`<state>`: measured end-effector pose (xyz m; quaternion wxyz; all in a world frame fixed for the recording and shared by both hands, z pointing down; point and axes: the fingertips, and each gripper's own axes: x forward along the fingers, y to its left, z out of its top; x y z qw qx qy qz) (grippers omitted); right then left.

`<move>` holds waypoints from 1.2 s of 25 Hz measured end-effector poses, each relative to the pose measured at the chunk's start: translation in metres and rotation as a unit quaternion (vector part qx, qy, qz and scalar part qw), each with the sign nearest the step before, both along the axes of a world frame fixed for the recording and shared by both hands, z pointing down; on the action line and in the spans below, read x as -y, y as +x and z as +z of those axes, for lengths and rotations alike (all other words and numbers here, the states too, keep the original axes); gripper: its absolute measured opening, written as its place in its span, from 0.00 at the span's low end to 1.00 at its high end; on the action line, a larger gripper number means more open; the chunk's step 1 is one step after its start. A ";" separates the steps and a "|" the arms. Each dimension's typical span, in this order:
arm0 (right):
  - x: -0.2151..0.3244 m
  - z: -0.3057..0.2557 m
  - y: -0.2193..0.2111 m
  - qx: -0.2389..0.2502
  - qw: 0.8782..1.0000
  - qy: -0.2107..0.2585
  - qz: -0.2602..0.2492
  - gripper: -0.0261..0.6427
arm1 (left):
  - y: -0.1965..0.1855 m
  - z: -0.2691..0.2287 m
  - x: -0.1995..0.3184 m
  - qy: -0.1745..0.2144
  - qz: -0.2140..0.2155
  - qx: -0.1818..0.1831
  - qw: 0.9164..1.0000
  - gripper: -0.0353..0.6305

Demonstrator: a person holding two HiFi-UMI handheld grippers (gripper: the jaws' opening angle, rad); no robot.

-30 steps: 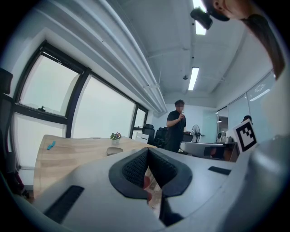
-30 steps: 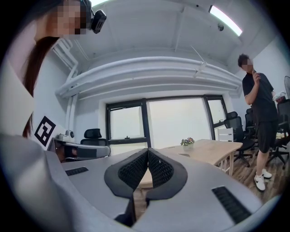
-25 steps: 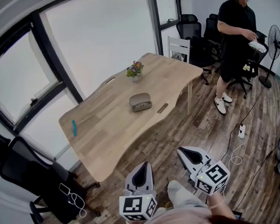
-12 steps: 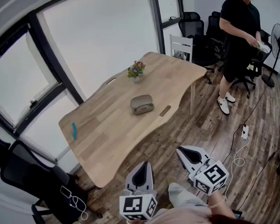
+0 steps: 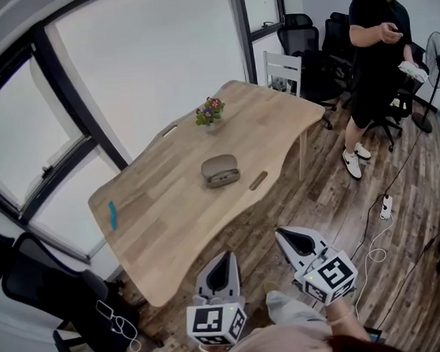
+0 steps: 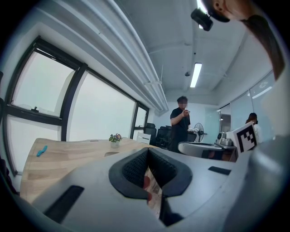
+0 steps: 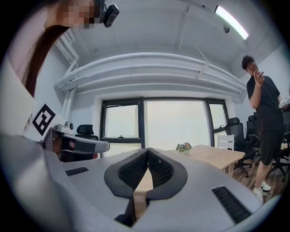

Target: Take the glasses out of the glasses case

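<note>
The grey-brown glasses case (image 5: 220, 171) lies closed near the middle of the wooden table (image 5: 162, 205); no glasses show. Both grippers are held low over the floor, well short of the table's near edge. My left gripper (image 5: 226, 258) is shut with nothing in it, its marker cube below it. To its right, my right gripper (image 5: 284, 235) is shut too and holds nothing. In the left gripper view the jaws (image 6: 147, 149) meet at their tips and hide the case. The right gripper view shows its jaws (image 7: 148, 149) closed, with the table (image 7: 213, 156) beyond.
A small pot of flowers (image 5: 208, 113) stands at the table's far side, and a blue object (image 5: 112, 214) lies near its left end. A person in black (image 5: 376, 58) stands at the far right by a fan (image 5: 434, 58) and office chairs. A black chair (image 5: 32, 272) and floor cables (image 5: 385, 206) flank the table.
The head view has shifted slightly, so the table sits a little lower in frame. The standing person has raised a hand. Both grippers stay shut in much the same place.
</note>
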<state>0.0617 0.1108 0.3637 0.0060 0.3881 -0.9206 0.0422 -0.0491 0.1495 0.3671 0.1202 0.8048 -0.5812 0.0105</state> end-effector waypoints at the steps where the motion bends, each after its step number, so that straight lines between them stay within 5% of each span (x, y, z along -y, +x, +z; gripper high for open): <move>1: 0.004 0.000 0.001 0.000 1.000 0.001 0.000 0.04 | 0.001 0.000 0.005 0.000 0.000 0.001 1.000 0.05; 30: 0.114 0.002 0.024 0.005 1.000 0.006 -0.008 0.04 | 0.035 -0.003 0.116 -0.002 0.006 0.012 1.000 0.06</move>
